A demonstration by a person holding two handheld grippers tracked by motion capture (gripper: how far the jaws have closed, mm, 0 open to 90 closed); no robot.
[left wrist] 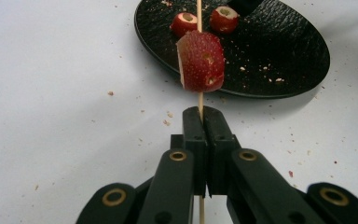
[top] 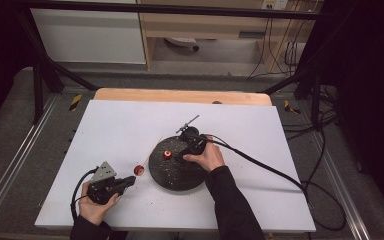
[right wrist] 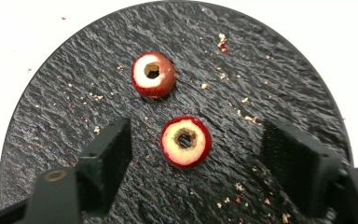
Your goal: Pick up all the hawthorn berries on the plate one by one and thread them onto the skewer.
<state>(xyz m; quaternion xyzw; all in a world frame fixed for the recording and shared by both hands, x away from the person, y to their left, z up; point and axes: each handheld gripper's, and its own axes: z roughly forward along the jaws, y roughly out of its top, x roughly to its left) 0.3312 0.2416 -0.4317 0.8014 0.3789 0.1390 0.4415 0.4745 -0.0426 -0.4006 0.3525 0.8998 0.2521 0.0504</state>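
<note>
My left gripper [left wrist: 201,116] is shut on a thin wooden skewer [left wrist: 199,9]. A speckled red fruit piece [left wrist: 201,60] is threaded on the skewer just beyond the jaws. In the high view this gripper [top: 130,181] is at the front left of the table, with the fruit piece [top: 139,170] beside the black plate [top: 180,175]. My right gripper [right wrist: 191,156] hangs open over the plate [right wrist: 65,98]. A cored red fruit piece [right wrist: 185,141] lies between its fingers [right wrist: 107,151], untouched. A second cored piece [right wrist: 153,74] lies farther off.
A white sheet [top: 130,125] covers the table, with a wooden edge [top: 180,95] at the back. Crumbs are scattered on the plate and the sheet [left wrist: 51,116]. The right gripper's cable [top: 270,170] runs off to the right. Metal frame legs [top: 40,80] stand beyond the table.
</note>
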